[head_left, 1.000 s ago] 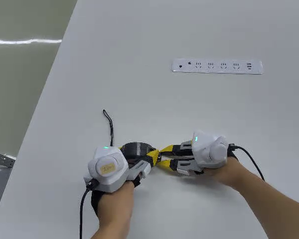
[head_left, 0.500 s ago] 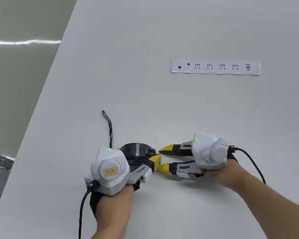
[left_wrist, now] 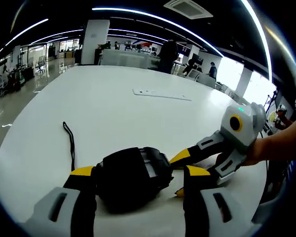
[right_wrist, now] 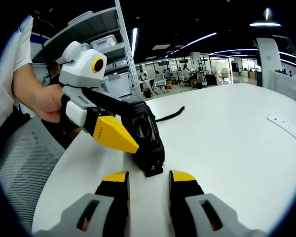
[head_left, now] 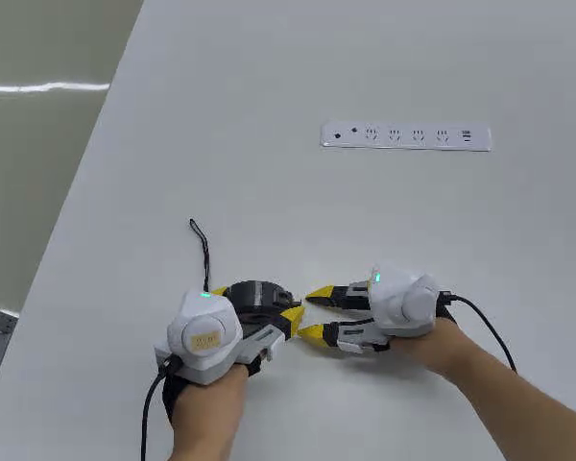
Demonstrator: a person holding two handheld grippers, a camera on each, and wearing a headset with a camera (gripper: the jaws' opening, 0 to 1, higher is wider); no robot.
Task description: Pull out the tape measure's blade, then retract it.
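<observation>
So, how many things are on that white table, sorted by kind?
Tape measure: 1
Power strip: 1
Tongs: 2 (left tongs, right tongs)
Total: 4

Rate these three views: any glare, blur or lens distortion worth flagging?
Head view: even light, sharp, faint shadows on the table, one glare streak on the floor. Left gripper view: strong fisheye bending of the ceiling lights, windows blown out at right, tape measure crisp. Right gripper view: same bending, tape measure sharp, far office soft.
</observation>
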